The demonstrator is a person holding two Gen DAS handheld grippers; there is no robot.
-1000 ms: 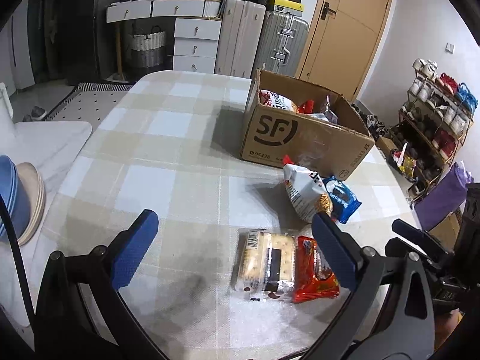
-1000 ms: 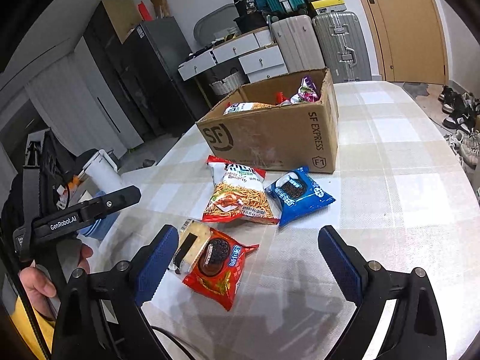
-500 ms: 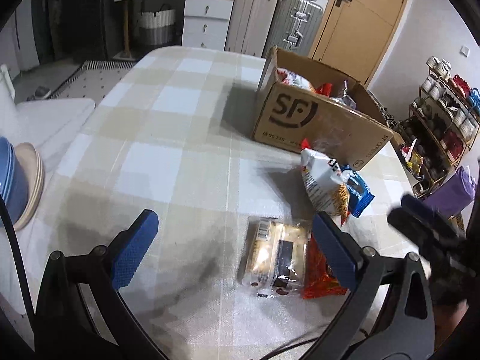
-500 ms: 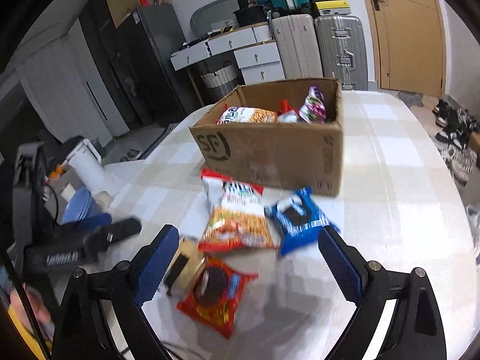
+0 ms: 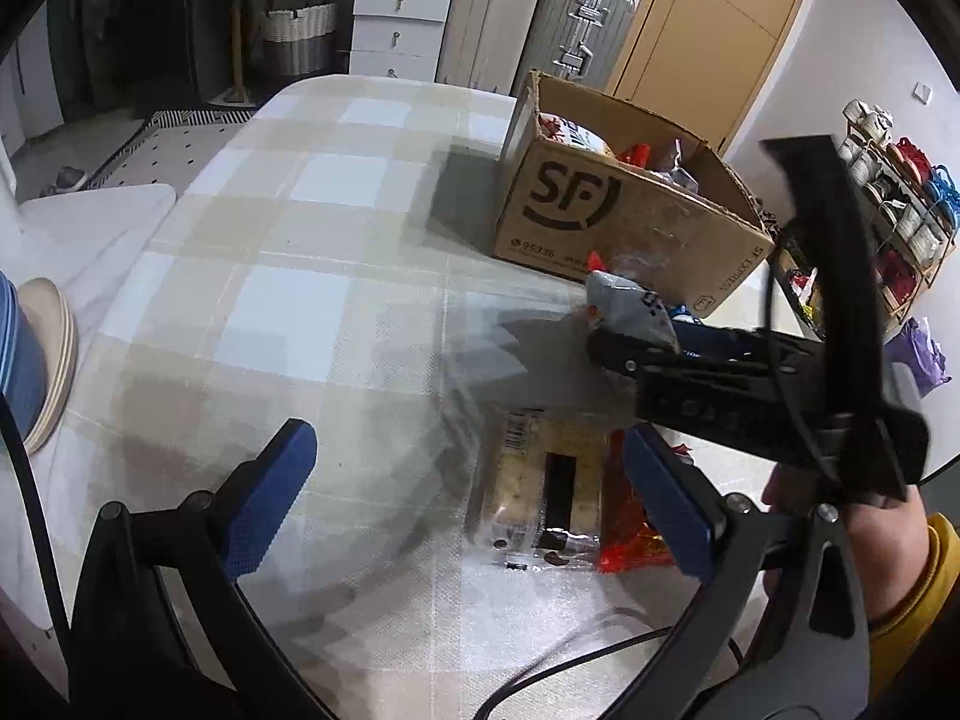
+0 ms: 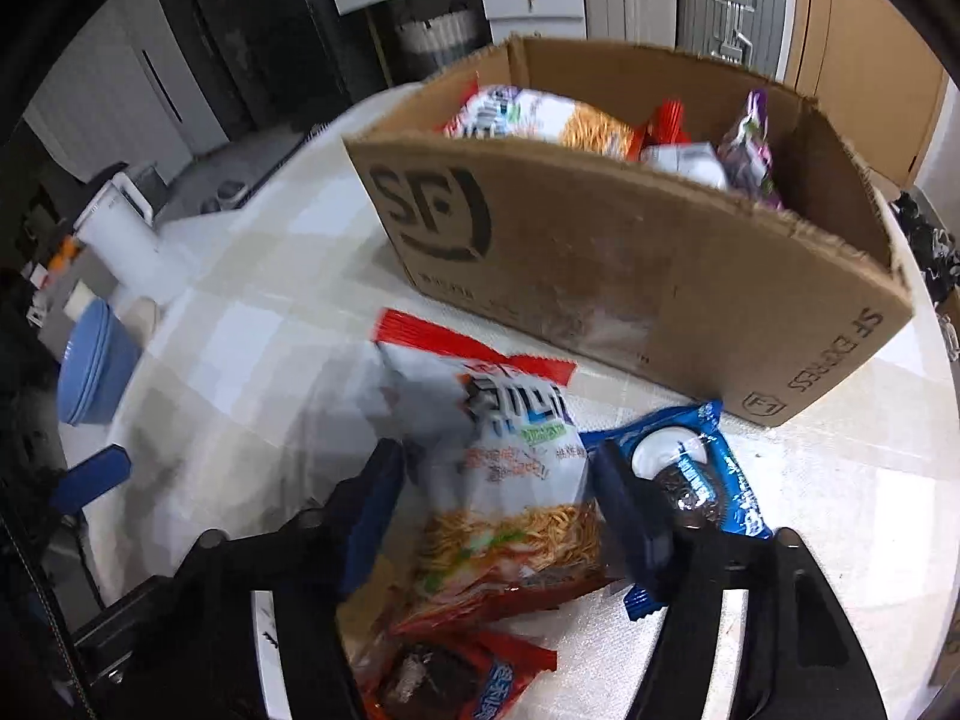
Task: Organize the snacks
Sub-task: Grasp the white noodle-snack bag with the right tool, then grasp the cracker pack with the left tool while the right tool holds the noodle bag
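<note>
An open cardboard box (image 6: 630, 276) marked SF stands on the checked table and holds several snack packs. In front of it lies a white and orange noodle snack bag (image 6: 510, 468). My right gripper (image 6: 498, 510) is closing and its blue pads touch both sides of that bag. A blue cookie pack (image 6: 690, 474) lies just right of it and a red cookie pack (image 6: 456, 678) lies nearer to me. In the left wrist view, my left gripper (image 5: 474, 480) hangs open above the table. A clear biscuit pack (image 5: 540, 480) and the red cookie pack (image 5: 630, 528) lie by its right finger.
Stacked blue bowls (image 6: 90, 372) and a white jug (image 6: 120, 240) stand off the table's left side. Suitcases (image 5: 576, 18), drawers and a door are behind the box (image 5: 600, 222), and a shoe rack (image 5: 900, 198) is at the right. A black cable (image 5: 570, 660) trails over the near table edge.
My right gripper has moved forward over the noodle bag and its jaws have narrowed around it. In the left view it has swung in from the right, and the left gripper has barely moved.
</note>
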